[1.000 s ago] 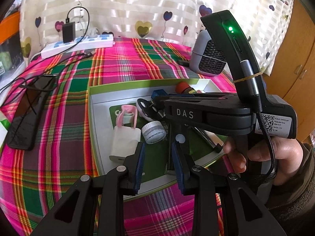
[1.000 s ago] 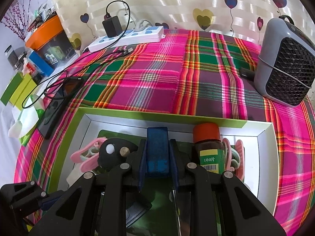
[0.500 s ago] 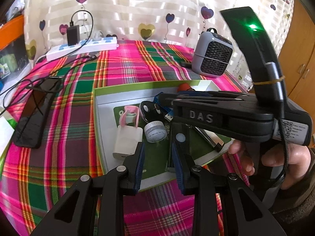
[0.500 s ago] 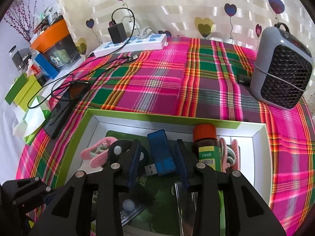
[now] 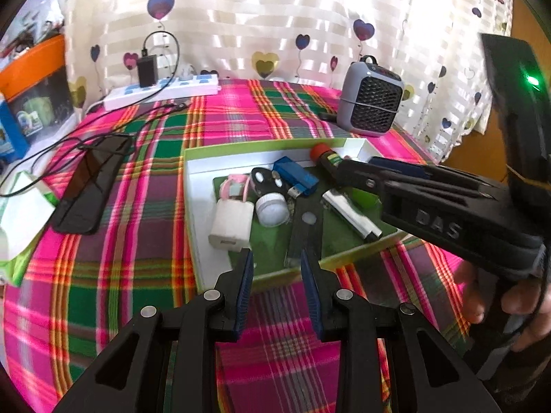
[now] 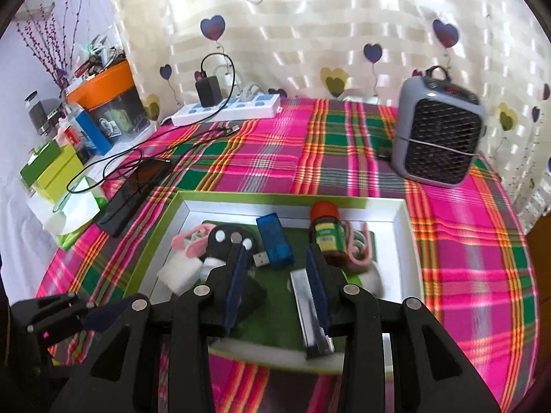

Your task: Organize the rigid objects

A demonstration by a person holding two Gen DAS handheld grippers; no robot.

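A white tray with a green rim (image 5: pixel 193 206) (image 6: pixel 409 241) holds a blue USB stick (image 5: pixel 296 177) (image 6: pixel 275 241), a red-capped brown bottle (image 5: pixel 322 155) (image 6: pixel 327 234), a white charger (image 5: pixel 230 225), a small white jar (image 5: pixel 272 208), pink clips (image 6: pixel 358 251) and a silver bar (image 5: pixel 351 213). My right gripper (image 6: pixel 276 254) hovers open just above and behind the USB stick, nothing between its fingers. It shows from the side in the left wrist view (image 5: pixel 430 199), a hand on its grip. My left gripper (image 5: pixel 277 265) is open and empty over the tray's near rim.
A grey heater (image 6: pixel 437 137) stands at the back right. A power strip (image 6: pixel 227 108) with a plugged charger lies at the back. A black phone (image 6: pixel 134 199) and cables lie left of the tray. Boxes and an orange-lidded bin (image 6: pixel 103 82) crowd the left side.
The right gripper opened and let go of the blue USB stick, which now lies in the tray, then drew back and up. The left gripper also backed away from the tray.
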